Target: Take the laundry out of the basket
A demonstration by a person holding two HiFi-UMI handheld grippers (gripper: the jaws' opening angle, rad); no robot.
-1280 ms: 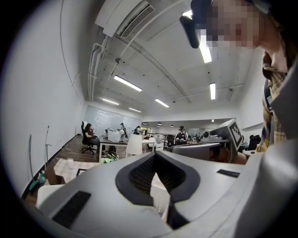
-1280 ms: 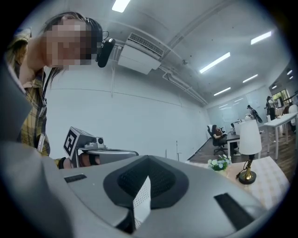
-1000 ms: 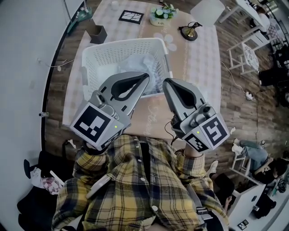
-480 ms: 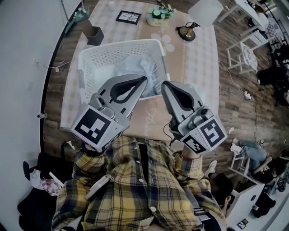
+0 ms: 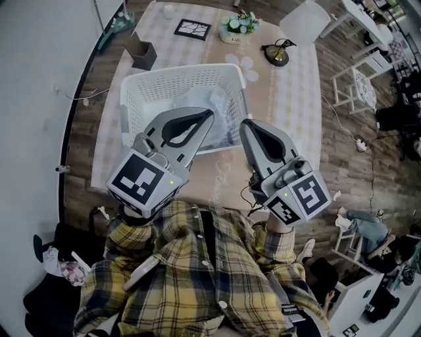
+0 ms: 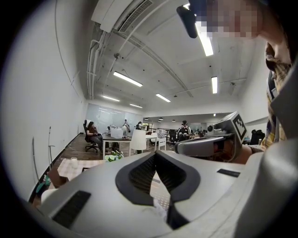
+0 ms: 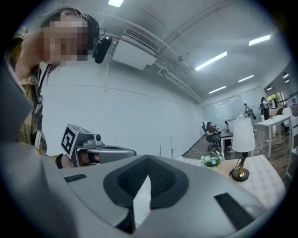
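Observation:
A white slatted laundry basket [image 5: 177, 71] stands on the table, with pale crumpled laundry [image 5: 205, 100] lying inside it. Both grippers are raised in front of me, near the basket's near side. My left gripper [image 5: 211, 112] points over the basket's near right part, its jaws shut with nothing between them. My right gripper [image 5: 244, 123] hangs just right of the basket's near corner, shut and empty too. In the left gripper view the shut jaws [image 6: 155, 154] aim level across the room, with the right gripper [image 6: 205, 145] beside them. The left gripper [image 7: 100, 151] shows in the right gripper view.
The table carries a checked cloth [image 5: 289, 92]. On it, beyond the basket, are a dark box [image 5: 143, 54], a black framed square [image 5: 192, 28], a flower pot [image 5: 239, 26] and a small lamp [image 5: 277, 52]. A white chair [image 5: 302, 18] stands behind the table.
Both grippers stay shut and hold nearly the same pose. The head view has shifted slightly, so the basket sits a little lower in the picture.

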